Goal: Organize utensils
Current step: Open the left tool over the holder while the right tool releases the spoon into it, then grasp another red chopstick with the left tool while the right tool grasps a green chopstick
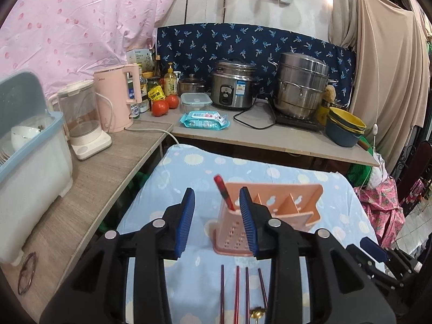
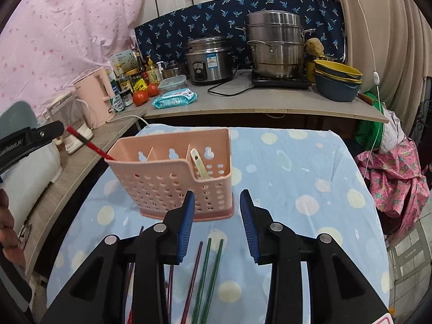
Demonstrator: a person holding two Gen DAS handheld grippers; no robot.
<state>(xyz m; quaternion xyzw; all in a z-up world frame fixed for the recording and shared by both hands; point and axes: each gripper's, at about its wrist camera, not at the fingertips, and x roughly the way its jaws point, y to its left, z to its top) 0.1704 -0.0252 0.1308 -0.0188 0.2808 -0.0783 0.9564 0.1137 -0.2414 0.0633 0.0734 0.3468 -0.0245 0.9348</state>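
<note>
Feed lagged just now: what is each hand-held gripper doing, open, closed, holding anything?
Left hand-held gripper: open, holding nothing; red chopstick stands in the caddy ahead.
Right hand-held gripper: open, holding nothing.

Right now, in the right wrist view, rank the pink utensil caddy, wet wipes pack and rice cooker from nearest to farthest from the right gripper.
1. Pink utensil caddy: just ahead of the right gripper, slightly left.
2. Wet wipes pack: on the counter's front, left.
3. Rice cooker: farther back, by the blue cloth.

Left tool [image 1: 217,197] and right tool [image 2: 217,199] both gape, fingers spread, nothing between.
</note>
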